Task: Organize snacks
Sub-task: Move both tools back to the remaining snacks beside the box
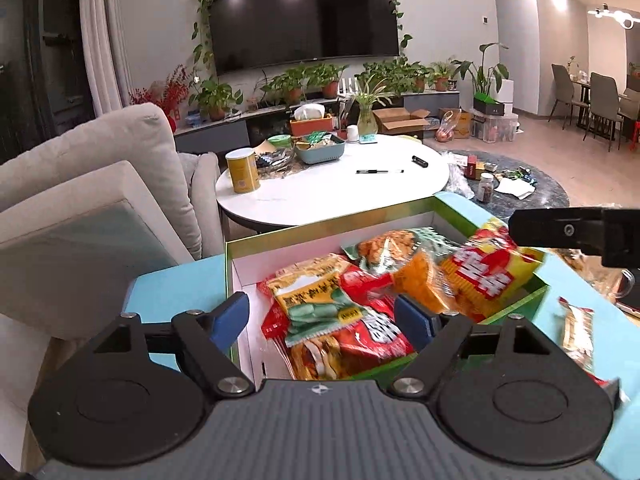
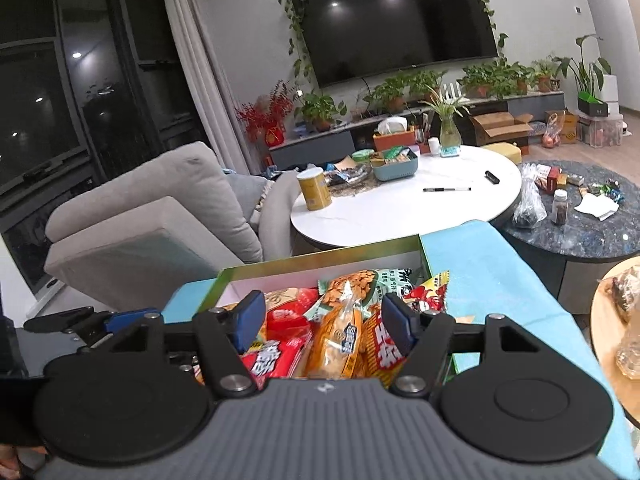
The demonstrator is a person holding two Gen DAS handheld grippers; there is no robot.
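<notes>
An open green-rimmed box (image 1: 320, 226) (image 2: 320, 258) with a white inside holds several snack packets: a red one (image 1: 372, 332) (image 2: 280, 356), a green and yellow one (image 1: 316, 300), an orange one (image 1: 420, 284) (image 2: 336, 340) and a red and yellow one (image 1: 492, 276) (image 2: 380, 344). My left gripper (image 1: 324, 316) is open and empty just above the packets. My right gripper (image 2: 324, 318) is open and empty over the box; part of it shows at the right of the left wrist view (image 1: 576, 232). One loose packet (image 1: 576, 336) lies on the blue cloth (image 1: 580, 304).
The box sits on a surface covered with blue cloth (image 2: 488, 272). A grey sofa (image 1: 100, 184) (image 2: 160, 216) is at the left. Behind is a white oval table (image 1: 332, 192) (image 2: 400, 212) with a yellow can (image 1: 242, 170), a teal basket and a pen. A dark round table (image 2: 592, 232) is at the right.
</notes>
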